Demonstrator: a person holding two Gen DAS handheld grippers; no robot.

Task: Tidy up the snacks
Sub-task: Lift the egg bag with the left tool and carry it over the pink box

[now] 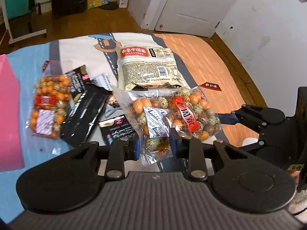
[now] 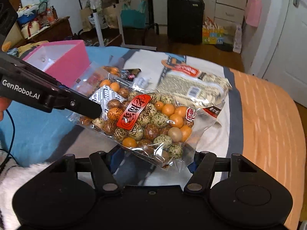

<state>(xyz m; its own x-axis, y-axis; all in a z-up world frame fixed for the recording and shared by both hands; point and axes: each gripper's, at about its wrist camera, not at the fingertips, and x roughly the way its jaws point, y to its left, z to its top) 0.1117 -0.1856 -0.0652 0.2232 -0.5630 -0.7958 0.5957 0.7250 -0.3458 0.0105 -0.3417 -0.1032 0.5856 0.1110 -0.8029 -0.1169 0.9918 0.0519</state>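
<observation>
A clear bag of mixed coated nuts (image 1: 172, 113) with a red label is held up between both grippers; it fills the middle of the right wrist view (image 2: 149, 122). My left gripper (image 1: 154, 145) is shut on one end of this bag, and it shows in the right wrist view (image 2: 84, 108). My right gripper (image 2: 155, 163) grips the other end, its fingers wide around the bag; it shows at the right of the left wrist view (image 1: 228, 117). A second nut bag (image 1: 49, 103), black snack packets (image 1: 86, 111) and a beige noodle pack (image 1: 149, 67) lie on the bed.
A pink open box (image 2: 63, 61) stands at the left, also in the left wrist view (image 1: 9, 115). The bed has a blue, white and orange cover (image 2: 264, 124). A suitcase (image 2: 185, 19), shelves and a white door (image 1: 191, 5) stand beyond the bed.
</observation>
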